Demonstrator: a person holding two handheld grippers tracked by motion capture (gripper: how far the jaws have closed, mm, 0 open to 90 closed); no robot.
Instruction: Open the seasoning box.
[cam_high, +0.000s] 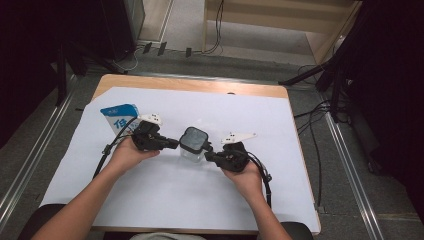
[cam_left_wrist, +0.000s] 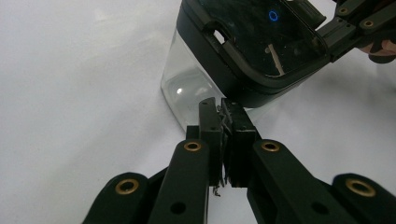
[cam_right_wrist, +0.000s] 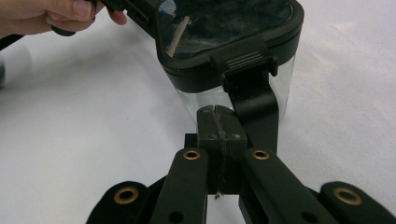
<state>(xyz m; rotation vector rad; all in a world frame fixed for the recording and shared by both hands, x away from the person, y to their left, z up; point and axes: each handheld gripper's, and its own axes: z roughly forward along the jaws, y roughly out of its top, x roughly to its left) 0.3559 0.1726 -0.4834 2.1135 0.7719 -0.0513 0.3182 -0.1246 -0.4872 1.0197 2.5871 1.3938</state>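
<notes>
Forearms come in from the near edge of the table, each hand carrying a gripper toward a clear container (cam_high: 192, 150) that stands upright a little near of the middle of the white sheet (cam_high: 150, 200). Its dark lid (cam_high: 193, 138) sits squarely on top, and in the right gripper view the latch (cam_right_wrist: 247, 60) on that side looks folded down against the glass wall, with a black strap hanging below it.

From the left, the left gripper (cam_high: 170, 143) has its jaws pressed together with nothing between them, the tips just at the lid's left rim; in its own view they sit just below the lid's edge, though whether they actually touch I cannot tell. From the right, the right gripper (cam_high: 209, 154) is likewise fully closed on nothing, its tips low against the container's right side, near the strap under the latch.

My reading is that the work on the lid has hardly begun: the lid is on, the container has not been lifted or tipped, and neither tool has a hold of anything. What seems left is to work the latches loose with the closed tips, or open the jaws to grasp the lid, and then take it off.

Far to the left, a blue-and-white carton (cam_high: 121, 115) stands behind the left hand, untouched.
</notes>
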